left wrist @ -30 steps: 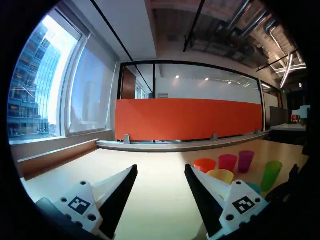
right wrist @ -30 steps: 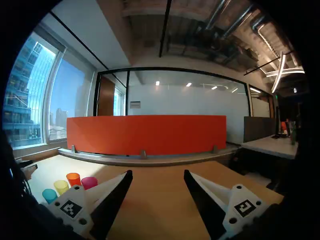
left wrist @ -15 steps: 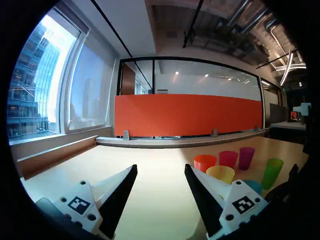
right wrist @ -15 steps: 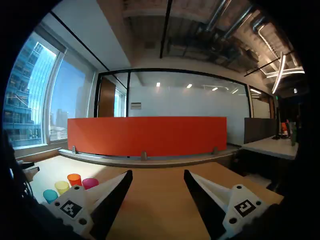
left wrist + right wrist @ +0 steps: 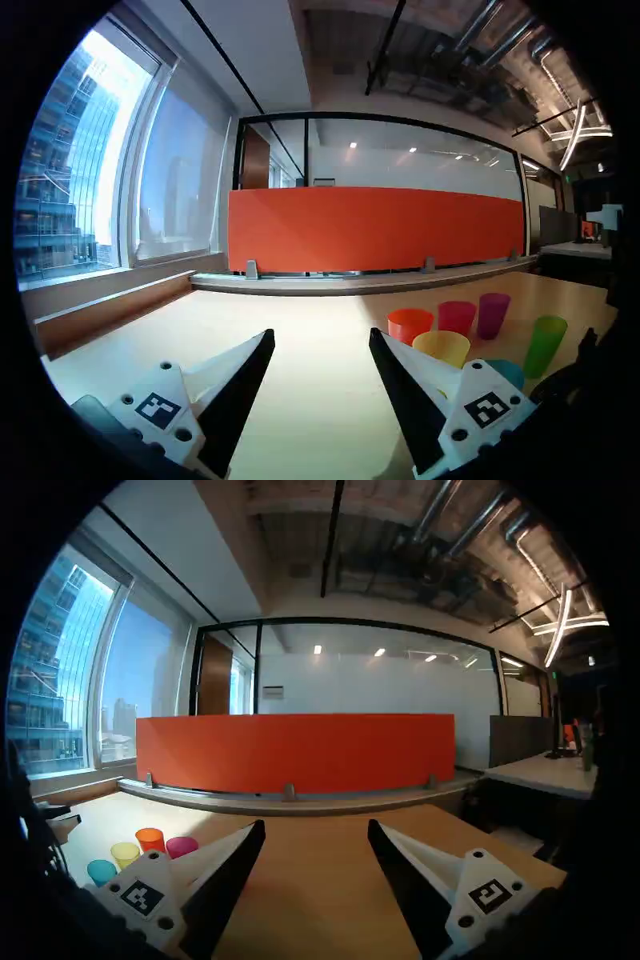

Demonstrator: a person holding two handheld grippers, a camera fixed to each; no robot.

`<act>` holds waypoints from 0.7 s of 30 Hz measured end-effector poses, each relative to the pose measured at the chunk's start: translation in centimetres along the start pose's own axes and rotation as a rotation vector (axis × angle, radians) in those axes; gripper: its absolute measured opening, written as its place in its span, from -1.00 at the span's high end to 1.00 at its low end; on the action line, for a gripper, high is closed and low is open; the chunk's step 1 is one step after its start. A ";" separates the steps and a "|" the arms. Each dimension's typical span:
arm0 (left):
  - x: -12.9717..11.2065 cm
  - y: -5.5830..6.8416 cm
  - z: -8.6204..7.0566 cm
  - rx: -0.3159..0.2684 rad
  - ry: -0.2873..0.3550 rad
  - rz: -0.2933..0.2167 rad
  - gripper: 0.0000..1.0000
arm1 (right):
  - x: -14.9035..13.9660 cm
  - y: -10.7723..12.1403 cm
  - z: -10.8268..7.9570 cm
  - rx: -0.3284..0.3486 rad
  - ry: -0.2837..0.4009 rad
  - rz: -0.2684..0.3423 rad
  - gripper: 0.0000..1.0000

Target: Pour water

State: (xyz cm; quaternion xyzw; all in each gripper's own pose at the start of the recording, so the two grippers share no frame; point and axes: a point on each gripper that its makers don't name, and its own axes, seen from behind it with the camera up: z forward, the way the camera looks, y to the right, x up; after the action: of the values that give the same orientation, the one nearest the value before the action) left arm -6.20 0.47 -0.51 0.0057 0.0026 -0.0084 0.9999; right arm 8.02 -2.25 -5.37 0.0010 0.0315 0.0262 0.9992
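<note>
Six plastic cups stand upright in a loose cluster on the table (image 5: 240, 316), ahead and to the right of my left gripper (image 5: 320, 332). The orange cup (image 5: 409, 325) stands just beyond the right fingertip, and the yellow cup (image 5: 441, 349) is closer in, partly hidden behind that finger. The pink cup (image 5: 457, 317) and purple cup (image 5: 493, 314) stand side by side farther back. The green cup (image 5: 546, 344) is farthest right, and the blue cup (image 5: 506, 373) peeks out low beside the finger's base. I cannot tell whether any cup holds water.

The left gripper hangs over the pale tabletop with its jaws spread wide and nothing between them, well short of touching any cup.

In the right gripper view, the blue, yellow, orange and pink cups show small and low, off to the left of my right gripper (image 5: 315, 824), part-hidden by its left finger. That gripper is also spread wide and empty, pointing across bare wood well apart from the cluster.

Beyond both grippers, an orange partition (image 5: 376, 228) runs along the table's far edge, with a glass wall (image 5: 400, 164) behind it. A tall window (image 5: 80, 160) looks onto city towers at the left, and a second desk (image 5: 544, 772) sits at the far right of the right gripper's outlook.
</note>
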 end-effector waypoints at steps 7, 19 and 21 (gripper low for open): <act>0.0 0.0 0.0 0.000 -0.001 0.000 -0.74 | 0.2 -0.4 -0.2 0.012 0.014 -0.009 -0.98; 0.0 0.0 0.0 0.000 0.000 0.001 -0.74 | -0.9 -1.5 -0.3 0.041 0.044 -0.058 -0.98; 0.0 0.0 0.0 0.000 0.000 0.001 -0.74 | -1.2 -1.7 -0.1 0.042 0.048 -0.069 -0.98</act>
State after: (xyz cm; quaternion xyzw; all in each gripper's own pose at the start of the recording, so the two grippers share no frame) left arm -6.23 0.51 -0.50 0.0059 0.0024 -0.0080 0.9999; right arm 6.90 -3.96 -5.40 0.0203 0.0559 -0.0089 0.9982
